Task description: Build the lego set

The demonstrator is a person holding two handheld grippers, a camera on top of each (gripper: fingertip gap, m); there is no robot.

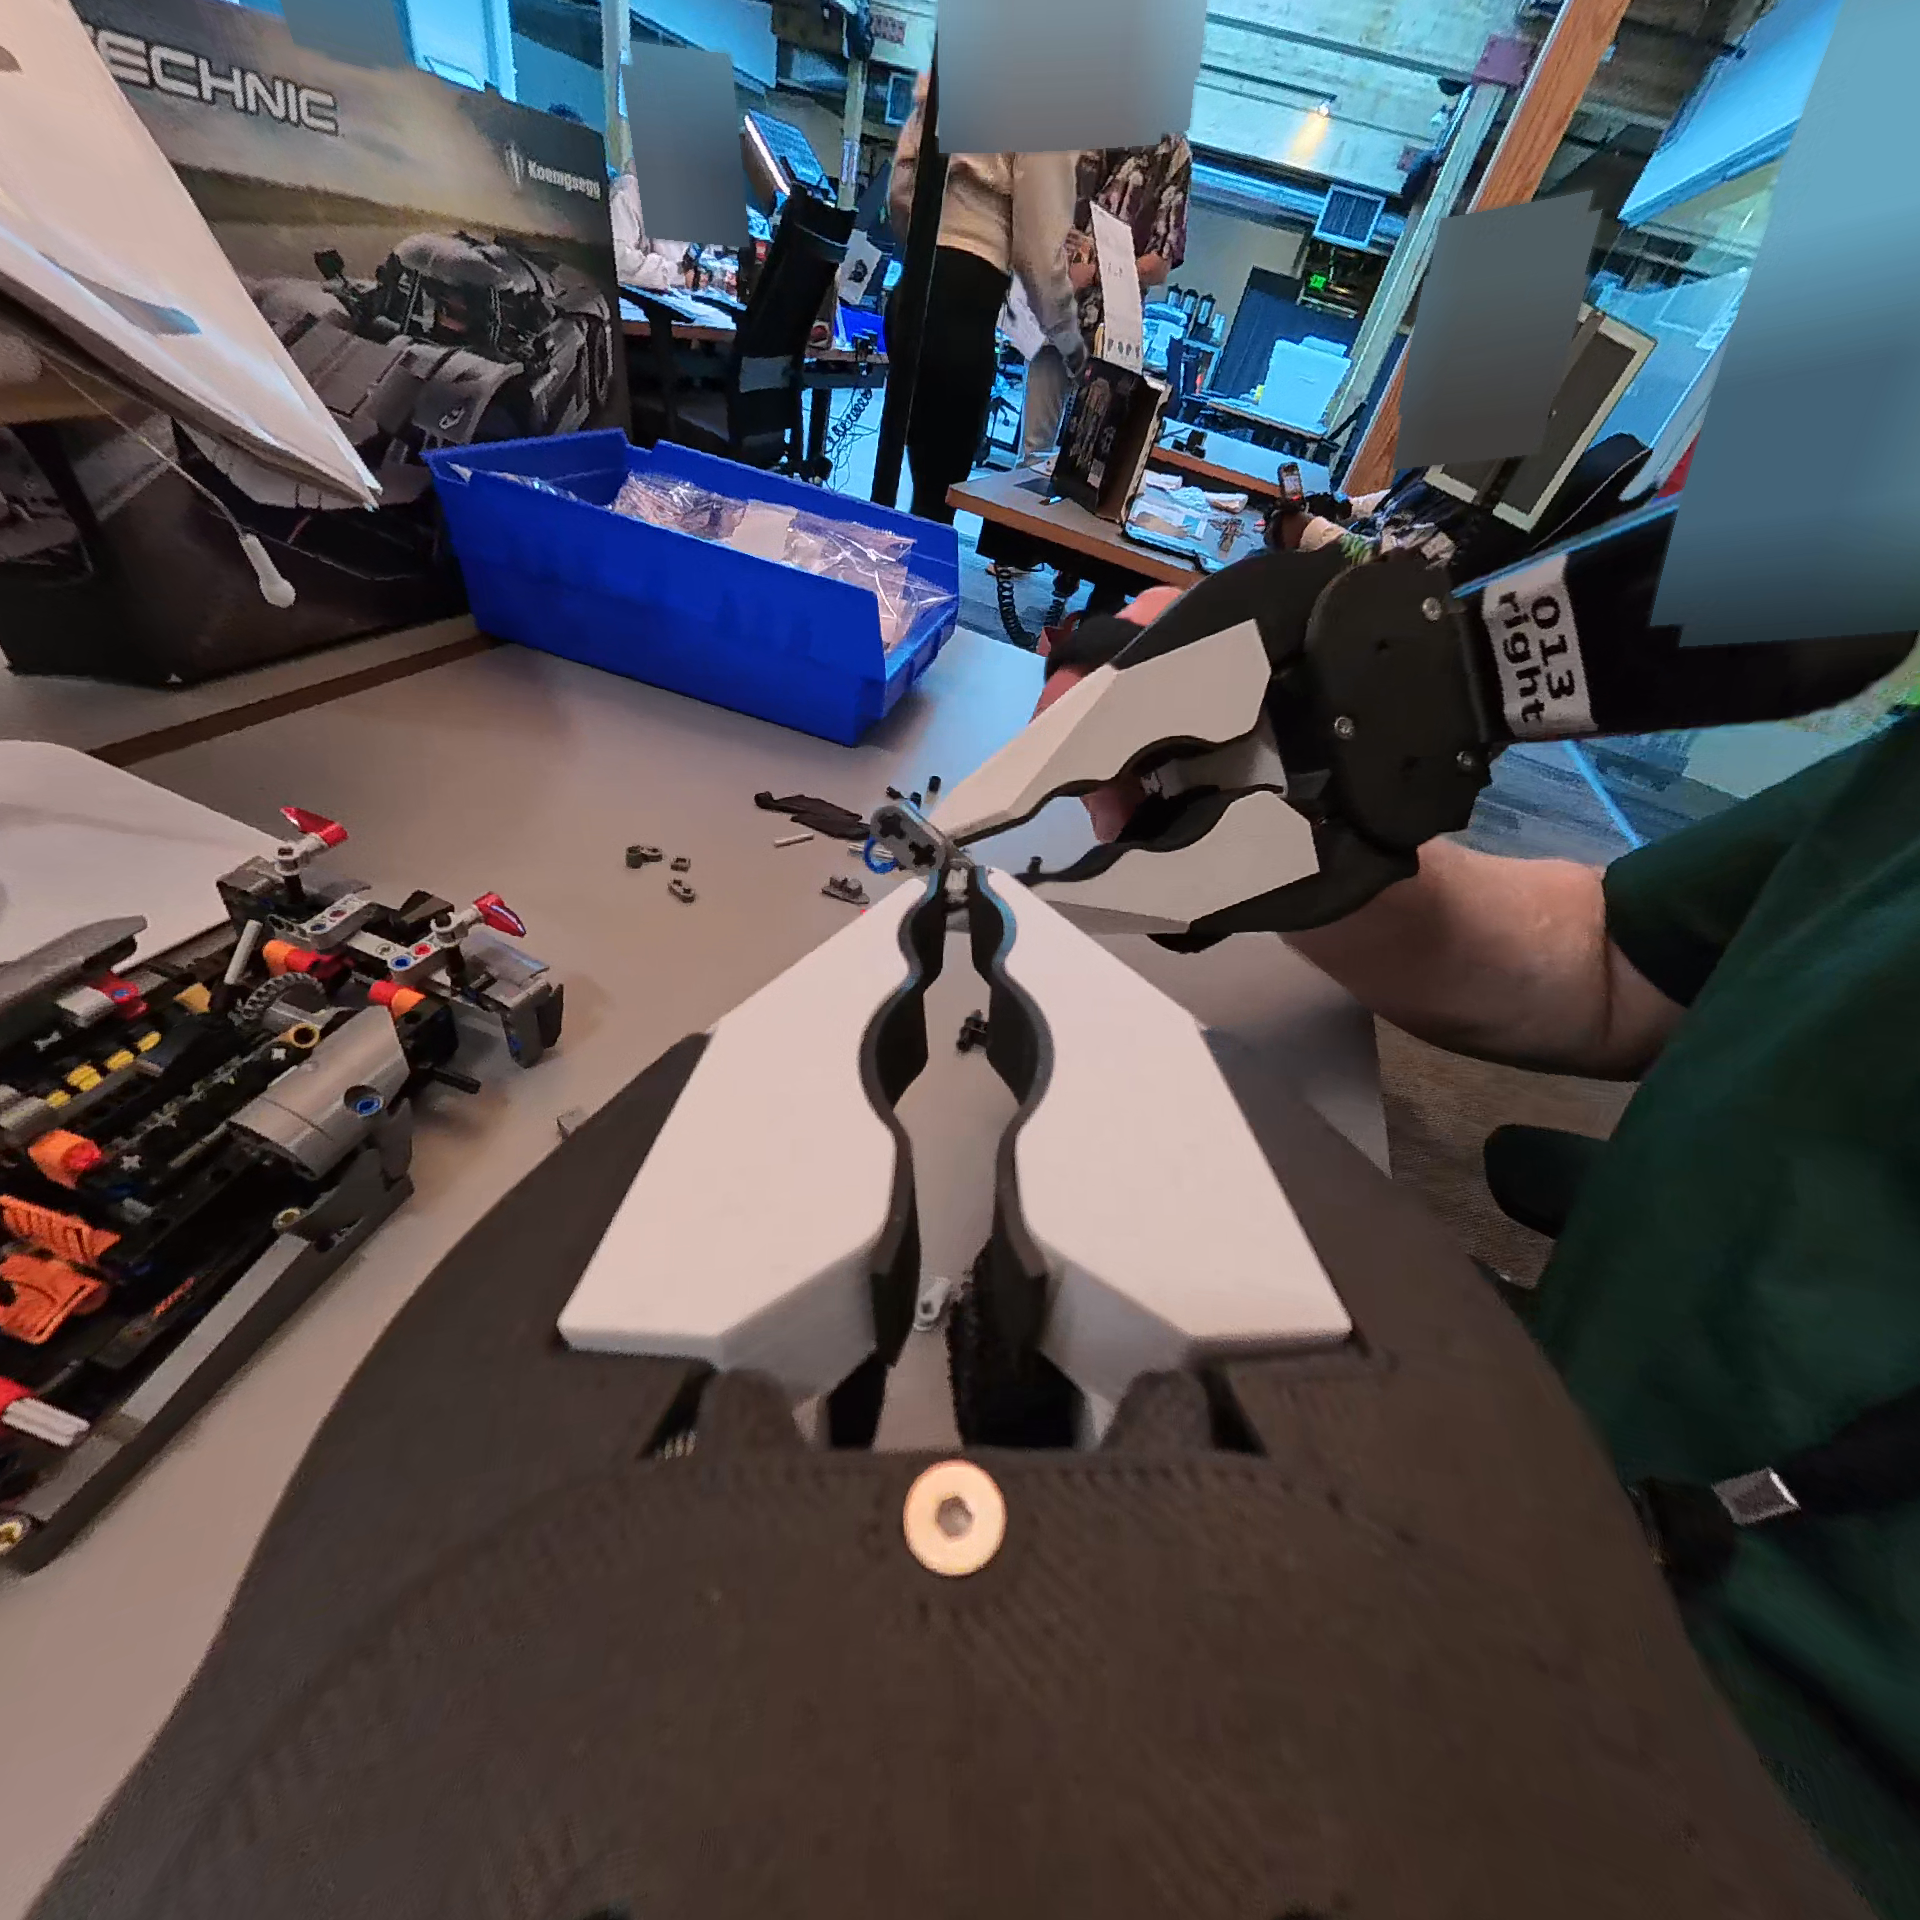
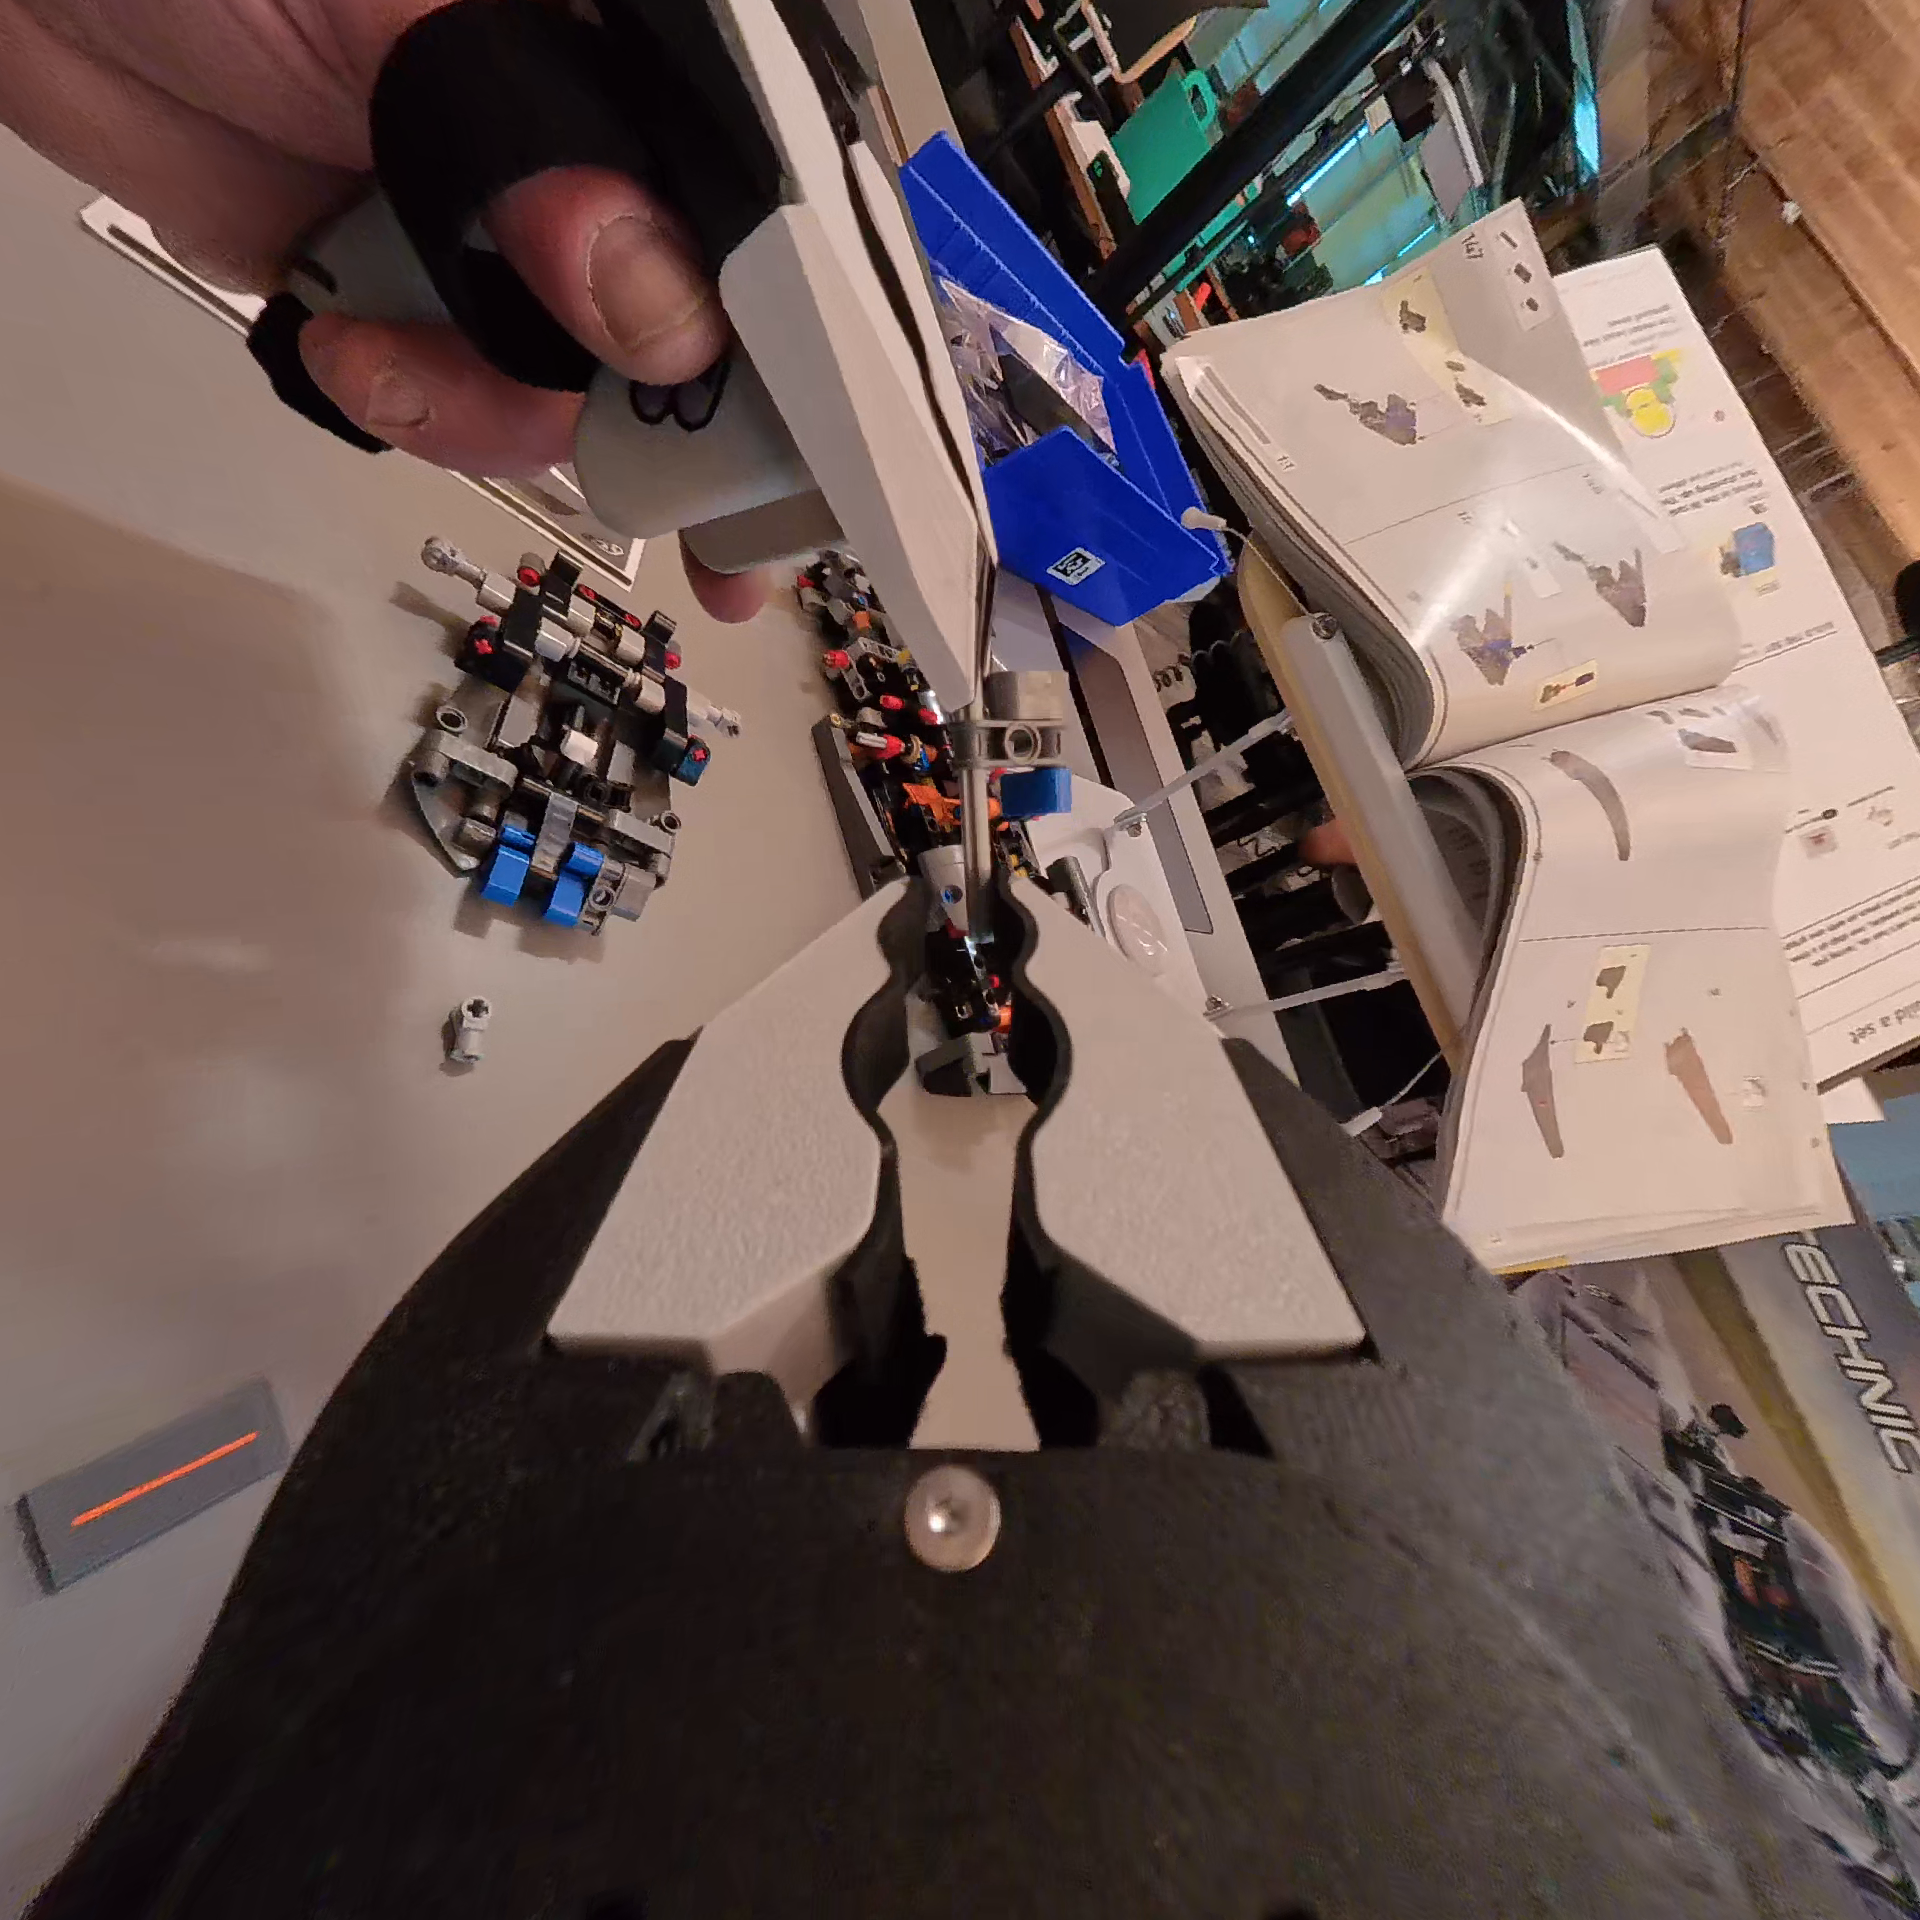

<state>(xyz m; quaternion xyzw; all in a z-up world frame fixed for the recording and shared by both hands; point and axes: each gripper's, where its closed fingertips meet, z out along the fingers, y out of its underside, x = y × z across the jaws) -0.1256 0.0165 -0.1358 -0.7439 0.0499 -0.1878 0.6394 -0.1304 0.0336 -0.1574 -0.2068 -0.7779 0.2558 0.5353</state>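
Both grippers meet in mid-air over the grey table (image 1: pixel 644 727), tips almost touching. Our left gripper (image 1: pixel 954 883) has its jaws pressed together on a small grey connector (image 1: pixel 906 834) with a blue pin at its side. Our right gripper (image 2: pixel 971 899) comes in from the right, its jaws closed on a thin grey axle (image 2: pixel 971 821) that runs up into the connector; from the right wrist view a blue block (image 2: pixel 1036 792) sits on that same little cluster.

We judge this to be a small sub-assembly step: threading or seating the axle through the connector's hole. The next move calls for keeping the axle lined up with the hole and pushing straight along it, while the left grip resists without twisting.

The half-built car frame (image 1: pixel 239 1060) lies to the left on the table, well apart from the tips, and a second small built section (image 2: pixel 561 748) rests farther out. Loose small pieces (image 1: pixel 665 864) lie just below the work. The blue bin (image 1: pixel 707 613) stands beyond, and the open instruction booklet (image 2: pixel 1538 644) hangs at the table's far edge. The table edge lies close on the right, near the person's forearm (image 1: pixel 1455 956), so any dropped part could roll off there.
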